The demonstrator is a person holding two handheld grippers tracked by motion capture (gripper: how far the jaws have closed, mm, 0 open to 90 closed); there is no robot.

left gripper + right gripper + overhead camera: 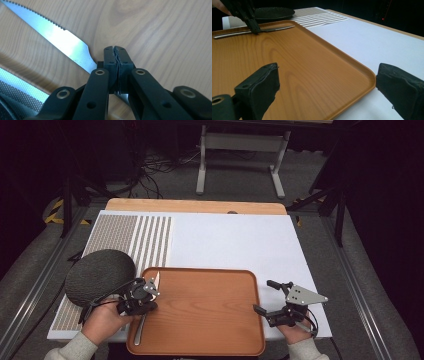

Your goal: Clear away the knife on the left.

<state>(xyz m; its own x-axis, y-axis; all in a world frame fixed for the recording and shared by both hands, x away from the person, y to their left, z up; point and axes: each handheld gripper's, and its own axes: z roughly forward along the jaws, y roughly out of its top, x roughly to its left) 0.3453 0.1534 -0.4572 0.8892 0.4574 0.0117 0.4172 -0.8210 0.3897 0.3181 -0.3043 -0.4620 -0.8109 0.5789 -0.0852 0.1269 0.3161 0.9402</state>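
The table knife (67, 42) lies along the left edge of the wooden tray (210, 320), its serrated blade pointing away from you. Your left gripper (116, 58) has its jaws pinched tight on the knife where blade meets handle. Your right gripper (327, 85) gapes wide over the tray's right rim, holding nothing.

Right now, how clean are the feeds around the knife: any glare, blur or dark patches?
Left gripper view: glare whitens the knife blade, its near part soft. Right gripper view: its own jaws blurred, tray sharp, background black. High view: table evenly lit, surroundings dark, knife small under the left gripper.
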